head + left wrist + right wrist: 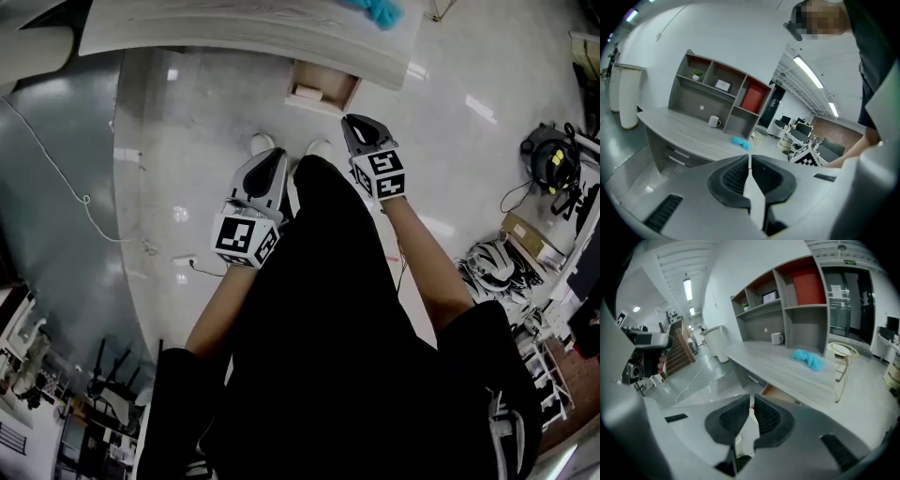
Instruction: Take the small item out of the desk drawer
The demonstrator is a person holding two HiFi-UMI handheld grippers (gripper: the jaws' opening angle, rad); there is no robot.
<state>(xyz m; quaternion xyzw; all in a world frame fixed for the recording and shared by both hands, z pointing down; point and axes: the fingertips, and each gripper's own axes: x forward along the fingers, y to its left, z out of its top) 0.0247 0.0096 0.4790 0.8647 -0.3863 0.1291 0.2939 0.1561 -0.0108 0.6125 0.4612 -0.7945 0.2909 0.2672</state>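
The desk runs along the top of the head view. Its drawer stands pulled out under the desk's right end. A small pale item lies inside the drawer. Both grippers hang in front of the person's body, short of the drawer and apart from it. My left gripper is shut with nothing between its jaws, which also meet tip to tip in the left gripper view. My right gripper is nearer the drawer, shut and empty. Its view shows the drawer's brown inside just past the jaws.
A blue cloth and a white mug sit on the desk in front of a grey shelf unit. A white cylinder stands at the desk's left end. A cable trails over the floor. Gear clutters the right.
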